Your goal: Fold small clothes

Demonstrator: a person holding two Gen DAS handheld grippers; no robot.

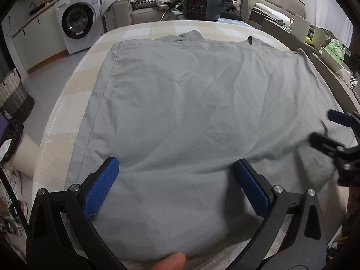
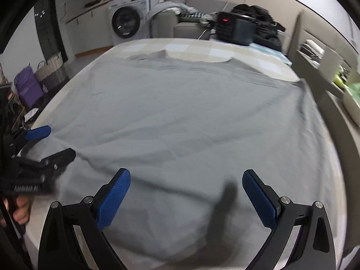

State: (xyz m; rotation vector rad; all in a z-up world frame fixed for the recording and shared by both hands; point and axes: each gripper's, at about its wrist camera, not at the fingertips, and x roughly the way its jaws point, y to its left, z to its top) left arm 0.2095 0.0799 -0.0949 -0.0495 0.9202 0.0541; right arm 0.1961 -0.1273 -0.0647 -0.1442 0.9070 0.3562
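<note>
A grey garment (image 1: 191, 103) lies spread flat over a round table with a beige checked cloth (image 1: 56, 121); it also fills the right wrist view (image 2: 180, 112). My left gripper (image 1: 176, 166) is open, its blue pads just above the garment's near edge, holding nothing. My right gripper (image 2: 186, 177) is open over the near edge further right, empty. The right gripper shows at the right of the left wrist view (image 1: 324, 126). The left gripper shows at the left of the right wrist view (image 2: 58, 141).
A black appliance with red lights (image 1: 200, 5) stands at the table's far edge. A washing machine (image 1: 76, 20) stands at the far left, a sofa with clothes (image 1: 146, 4) behind. Woven baskets (image 2: 49, 72) sit on the floor at left. A shelf with boxes (image 1: 315, 36) runs along the right.
</note>
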